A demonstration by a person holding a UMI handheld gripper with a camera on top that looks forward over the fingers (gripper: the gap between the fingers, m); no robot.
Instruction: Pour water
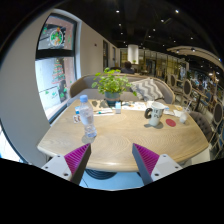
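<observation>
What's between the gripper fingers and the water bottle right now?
Only bare tabletop, as the gripper view shows. The gripper is open, holding nothing; the water bottle stands upright on the table, ahead of the left finger, untouched.

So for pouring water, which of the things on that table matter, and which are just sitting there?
For the job:
water bottle
cup
gripper, open, short of both

Just lying about:
potted plant
red disc
chairs
table only carries everything
</observation>
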